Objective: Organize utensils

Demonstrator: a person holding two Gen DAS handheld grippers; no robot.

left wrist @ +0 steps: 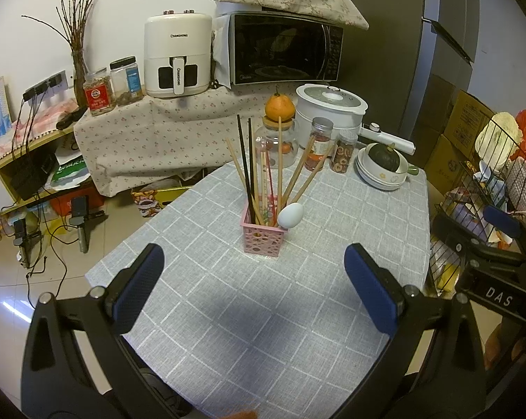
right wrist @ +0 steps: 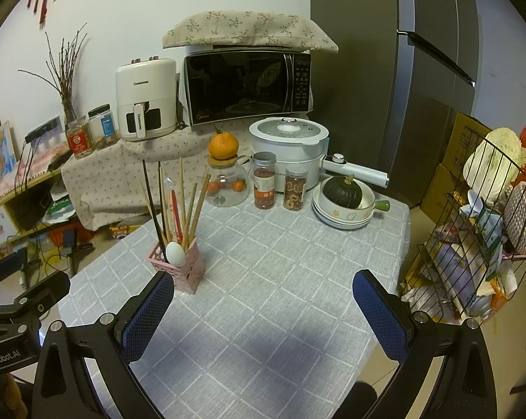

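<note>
A pink perforated utensil holder (left wrist: 263,239) stands on the grey checked tablecloth (left wrist: 263,314). It holds several chopsticks (left wrist: 280,171), wooden and black, and a white spoon (left wrist: 290,215) whose bowl sticks up at its right corner. It also shows in the right wrist view (right wrist: 183,267), with the chopsticks (right wrist: 182,202) and spoon (right wrist: 175,253). My left gripper (left wrist: 254,262) is open and empty, just in front of the holder. My right gripper (right wrist: 263,288) is open and empty, to the right of the holder.
At the table's far end stand a glass jar with an orange on top (right wrist: 223,178), two spice jars (right wrist: 264,185), a white cooker (right wrist: 287,146) and stacked bowls holding a dark squash (right wrist: 343,206). A wire rack (right wrist: 472,244) stands beyond the right edge.
</note>
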